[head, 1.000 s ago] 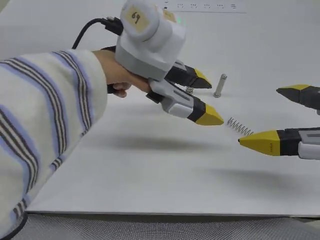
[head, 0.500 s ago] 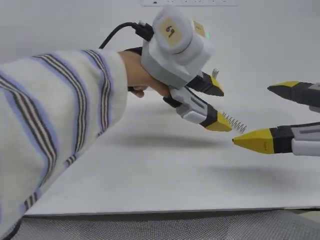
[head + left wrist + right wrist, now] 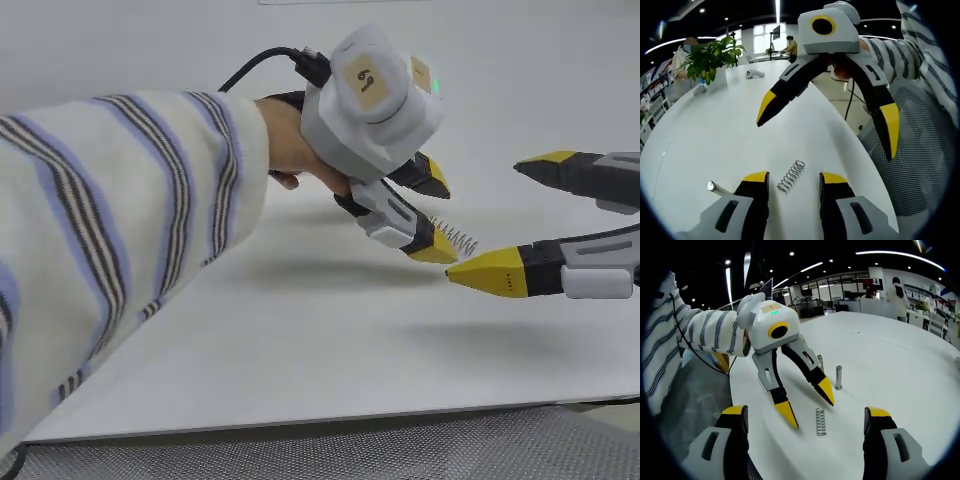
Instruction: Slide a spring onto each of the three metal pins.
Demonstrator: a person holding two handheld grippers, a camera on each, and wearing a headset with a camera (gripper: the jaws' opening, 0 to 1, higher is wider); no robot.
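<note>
Your left gripper [image 3: 450,225] hangs low over the white tabletop [image 3: 300,330] with its jaws open a little, holding nothing. Your right gripper [image 3: 484,222] faces it tip to tip, its jaws spread wide and also holding nothing. From the head view the loose spring [image 3: 455,238] lies flat on the tabletop, half hidden behind the left gripper's lower jaw. The left gripper view shows it fully, lying just ahead of the gap between the two yellow tips and touching neither. That view also catches the top of a metal pin [image 3: 711,186] beside its left jaw. The right gripper view adds an upright pin [image 3: 838,377] standing beyond the spring, and a second post [image 3: 820,363] near it, too small to tell apart clearly. Around you is an open office with ceiling strip lights, a potted plant [image 3: 715,57] on the tabletop, and grey mesh [image 3: 920,150] past the edge.
</note>
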